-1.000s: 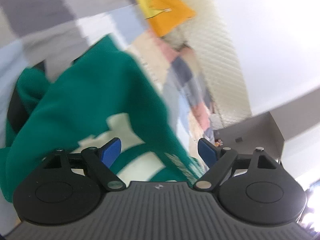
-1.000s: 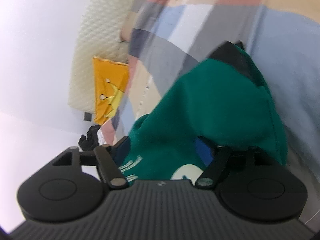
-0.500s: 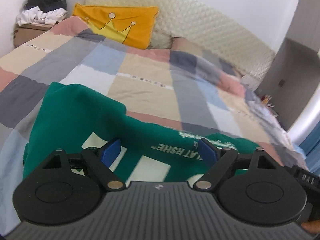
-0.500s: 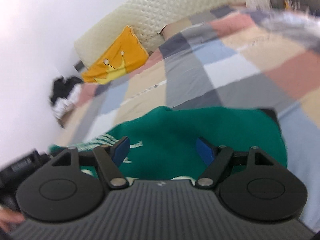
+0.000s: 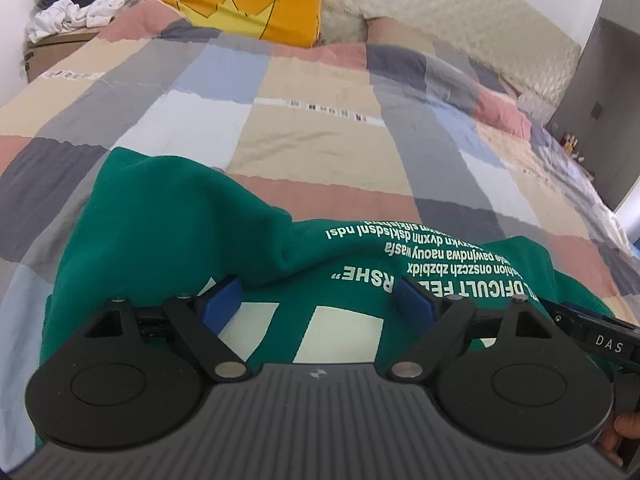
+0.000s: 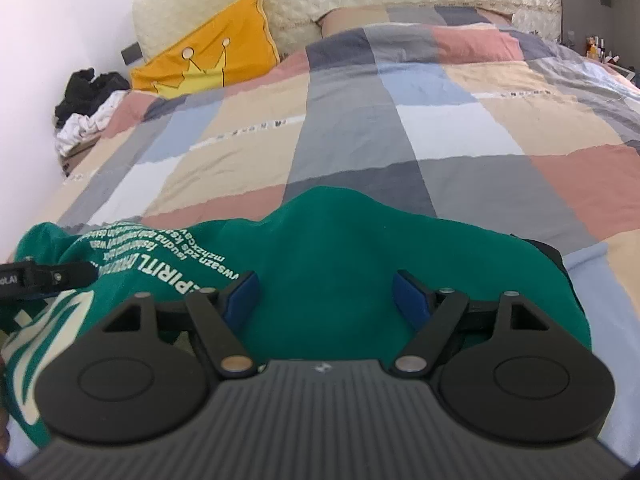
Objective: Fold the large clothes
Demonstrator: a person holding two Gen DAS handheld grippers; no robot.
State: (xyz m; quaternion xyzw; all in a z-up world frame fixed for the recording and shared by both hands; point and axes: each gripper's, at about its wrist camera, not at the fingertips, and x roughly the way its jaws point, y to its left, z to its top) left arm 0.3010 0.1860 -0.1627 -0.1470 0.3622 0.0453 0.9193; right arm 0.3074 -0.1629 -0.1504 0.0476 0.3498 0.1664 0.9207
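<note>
A green sweatshirt (image 5: 168, 216) lay in a soft, lumpy heap on the bed (image 5: 320, 136), at the end far from the crown pillow (image 5: 248, 4). Its cloth looked thick and smooth, with rounded folds. White letters were printed on it, and they read upside down in both views, so the tops of the letters pointed away from the crown pillow. Big pale blocks were printed there too. The heap was wider than it was deep, and its long side ran across the bed. A bit of black cloth (image 6: 548, 248) showed at its right edge.

The bed cover was a patchwork of flat squares in grey, blue, tan, pink and white. The crown pillow was orange, with a yellow crown and round knobs on it, and it leaned on a cream, bumpy, quilted headboard (image 5: 440, 8). Left of the crown pillow sat a pile of black and white clothes (image 5: 76, 0).

The left gripper (image 5: 318, 300) hung over the printed part of the sweatshirt. Its blue jaws stood wide apart and held nothing. The right gripper (image 6: 326, 292) hung over the plain green part, farther from the crown pillow than the heap's top fold. Its jaws were also wide apart, with nothing pinched between them.
</note>
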